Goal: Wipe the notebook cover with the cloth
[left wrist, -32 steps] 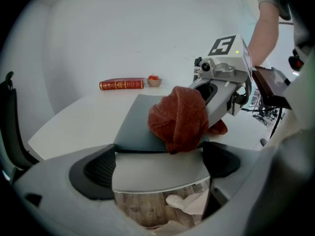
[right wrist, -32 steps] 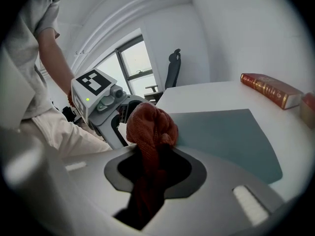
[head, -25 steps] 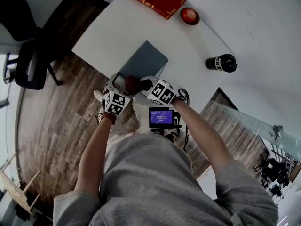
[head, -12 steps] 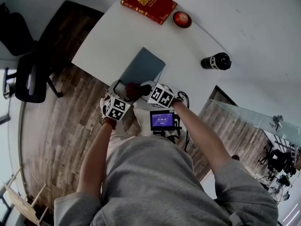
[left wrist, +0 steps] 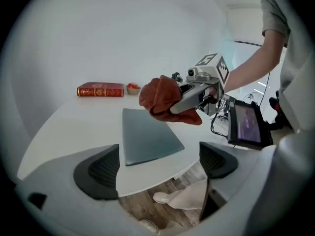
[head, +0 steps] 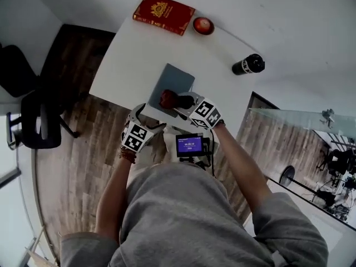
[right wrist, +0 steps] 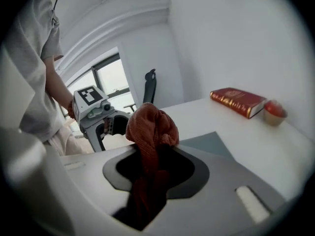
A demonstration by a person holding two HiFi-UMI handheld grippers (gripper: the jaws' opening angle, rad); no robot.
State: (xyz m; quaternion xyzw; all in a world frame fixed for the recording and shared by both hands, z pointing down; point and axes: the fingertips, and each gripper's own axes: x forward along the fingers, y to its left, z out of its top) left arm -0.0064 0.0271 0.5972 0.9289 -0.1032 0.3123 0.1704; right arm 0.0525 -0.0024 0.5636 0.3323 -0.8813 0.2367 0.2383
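2 grippers hang over the near edge of the white table (head: 125, 49). The left gripper (left wrist: 158, 161) stands wide with nothing between its jaws, which have just drawn in a touch. The right gripper (right wrist: 155, 167) is clamped on the bunched red cloth (right wrist: 150, 124), though its jaws have just eased apart slightly. It holds the cloth over the near end of the grey notebook (head: 173, 78), which lies flat. Farther back sit 1 red book (head: 163, 13), a small red dish (head: 203, 25) and a dark bottle (head: 248, 64).

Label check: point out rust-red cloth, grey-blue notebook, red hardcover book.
rust-red cloth (right wrist: 150, 126), right gripper view, bunched top.
grey-blue notebook (left wrist: 146, 137), left gripper view, cover middle.
red hardcover book (head: 162, 14), head view, cover.
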